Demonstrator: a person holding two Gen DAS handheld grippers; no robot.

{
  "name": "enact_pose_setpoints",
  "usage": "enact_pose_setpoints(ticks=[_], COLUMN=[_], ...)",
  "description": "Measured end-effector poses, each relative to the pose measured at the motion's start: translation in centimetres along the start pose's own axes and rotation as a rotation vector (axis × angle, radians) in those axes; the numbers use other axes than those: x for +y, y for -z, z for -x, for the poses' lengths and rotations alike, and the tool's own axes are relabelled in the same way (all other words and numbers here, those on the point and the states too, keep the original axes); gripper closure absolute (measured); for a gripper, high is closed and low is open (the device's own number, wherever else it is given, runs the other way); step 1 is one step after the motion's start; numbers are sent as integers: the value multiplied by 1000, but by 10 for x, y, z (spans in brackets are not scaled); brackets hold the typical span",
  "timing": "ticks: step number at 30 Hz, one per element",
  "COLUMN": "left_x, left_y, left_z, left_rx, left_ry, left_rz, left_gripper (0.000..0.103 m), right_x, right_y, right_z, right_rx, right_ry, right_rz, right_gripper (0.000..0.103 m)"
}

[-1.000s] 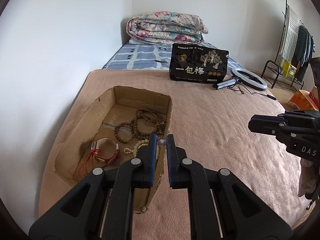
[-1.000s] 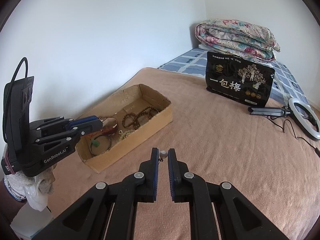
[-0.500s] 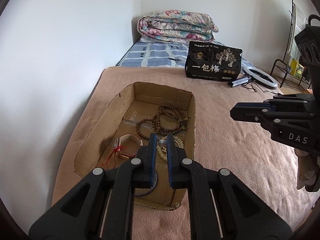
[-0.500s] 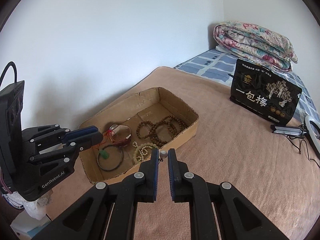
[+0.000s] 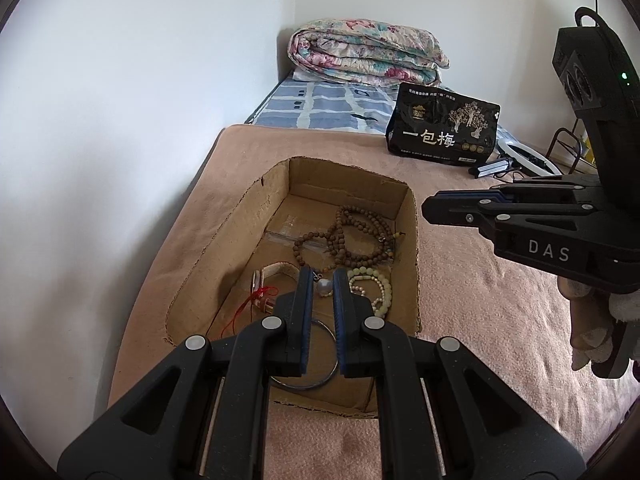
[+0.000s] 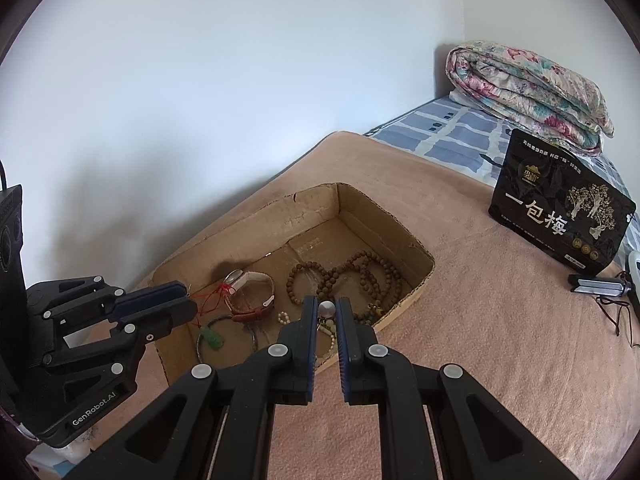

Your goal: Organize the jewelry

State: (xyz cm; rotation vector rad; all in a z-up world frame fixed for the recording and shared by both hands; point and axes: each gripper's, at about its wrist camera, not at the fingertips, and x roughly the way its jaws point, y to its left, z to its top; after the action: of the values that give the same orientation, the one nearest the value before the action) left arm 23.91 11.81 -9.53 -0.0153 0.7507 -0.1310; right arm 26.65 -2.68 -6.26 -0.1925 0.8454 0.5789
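Here, the left gripper (image 5: 320,277) was pinched narrow on a pearl (image 5: 324,287) with a small metal cap. It pointed down into the near end of the cardboard box (image 5: 352,184), above the silver bangle (image 5: 298,388). The right gripper (image 6: 327,305), equally narrow, nipped a second pearl (image 6: 327,309) at the box's near right edge. The left one looked deeper inside. Both pearls were round, pale and glossy

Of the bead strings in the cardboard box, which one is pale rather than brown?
The cream bead bracelet, at the box's near end by its right wall. The long necklace and smaller bracelet beyond it are both dark brown wood.
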Motion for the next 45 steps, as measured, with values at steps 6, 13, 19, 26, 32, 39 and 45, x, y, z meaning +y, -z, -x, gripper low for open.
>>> enact_pose_setpoints(ticks=[6, 13, 19, 26, 32, 39, 45], left_x=[8, 12, 14, 11, 8, 2, -9], left_y=[1, 2, 5, 6, 5, 2, 2], left_z=[-1, -3, 1, 7, 18, 42, 72], left_rx=[3, -1, -25, -39, -45, -69, -100], left_ry=[3, -3, -19, -40, -43, -50, -66], left_rz=[14, 19, 21, 17, 24, 27, 20], left_gripper=[95, 95, 41, 38, 38, 38, 38], right_x=[4, 6, 7, 8, 9, 12, 16], right_y=[-6, -10, -12, -15, -14, -11, -5], right_z=[-12, -18, -13, -1, 12, 35, 65], right_rx=[10, 4, -32, -62, -77, -94, -112], right_ry=[-13, -14, 26, 61, 71, 87, 122], right_rz=[-15, -26, -33, -35, -38, -40, -37], right_gripper=[95, 78, 19, 7, 4, 2, 0])
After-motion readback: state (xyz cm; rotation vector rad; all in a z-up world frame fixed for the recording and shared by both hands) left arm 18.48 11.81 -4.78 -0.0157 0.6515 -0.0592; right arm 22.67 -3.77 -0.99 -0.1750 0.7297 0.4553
